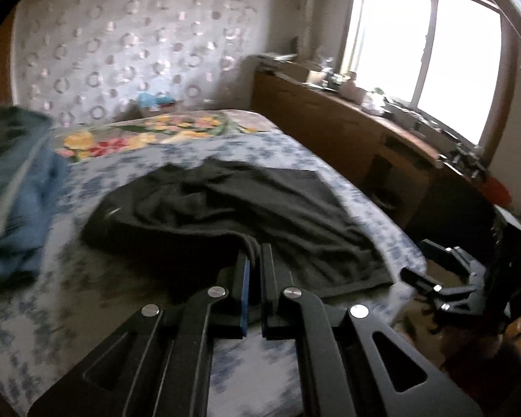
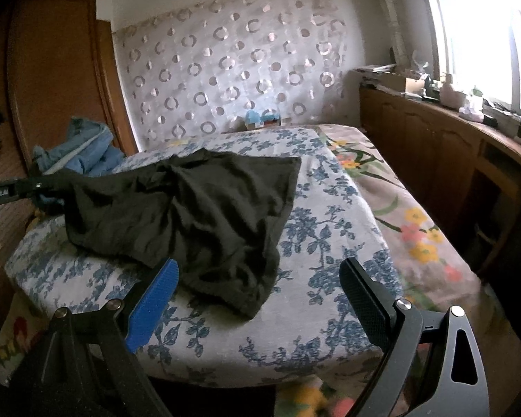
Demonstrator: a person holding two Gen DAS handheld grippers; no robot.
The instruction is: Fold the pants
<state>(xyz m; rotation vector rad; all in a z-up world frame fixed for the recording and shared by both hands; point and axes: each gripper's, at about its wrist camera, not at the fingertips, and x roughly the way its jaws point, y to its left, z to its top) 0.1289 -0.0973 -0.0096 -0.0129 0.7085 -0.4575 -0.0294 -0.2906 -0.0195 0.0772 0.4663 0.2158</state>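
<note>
Left tongs [image 1: 255,257] pinch pants [image 1: 246,205] edge on bed [image 2: 330,229]; right tongs [image 2: 260,278] wide, empty. Spreading step likely; next: right grabs near corner.

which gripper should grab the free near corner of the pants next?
Right gripper, probably: it is open, with the pants' loose corner just ahead. The left gripper is shut on another edge.
</note>
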